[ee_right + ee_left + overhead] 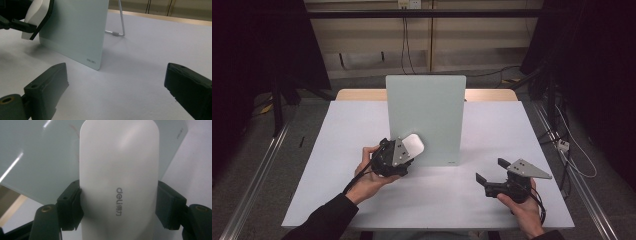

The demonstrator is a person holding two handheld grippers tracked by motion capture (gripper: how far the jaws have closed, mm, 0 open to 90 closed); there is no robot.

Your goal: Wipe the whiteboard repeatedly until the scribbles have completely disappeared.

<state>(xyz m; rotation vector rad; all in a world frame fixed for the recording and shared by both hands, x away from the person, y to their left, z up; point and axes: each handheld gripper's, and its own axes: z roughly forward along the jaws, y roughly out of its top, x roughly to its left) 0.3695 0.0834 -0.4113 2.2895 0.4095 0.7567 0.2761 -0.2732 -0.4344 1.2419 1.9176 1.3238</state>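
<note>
We have the white eraser [119, 180] clamped in the left gripper [393, 159], its fingers [71, 205] closed against the eraser's two long sides about midway along its length. The eraser sits at the lower left of the upright glass board [427, 117], right against or just off its face; from the high view we cannot tell whether it is touching.

The step in hand looks like wiping the board. To do it well, we keep the eraser's flat side square to the glass so the whole pad meets the surface and not just one edge. We press lightly, because the board stands on a thin wire stand [120, 25] at its back, and a hard push could tip it or slide it across the counter [362, 125]. Long, even strokes that stay within the board's edges are the safer way.

The right gripper [494, 172] rests low over the counter to the right of the board, well apart from it, with its fingers [47, 85] spread wide and nothing between them. It is free to steady the board's right edge if the board starts to shift.

We see no containers on the counter; there are no bins, trays or cups, so nothing here is held inside anything else.
</note>
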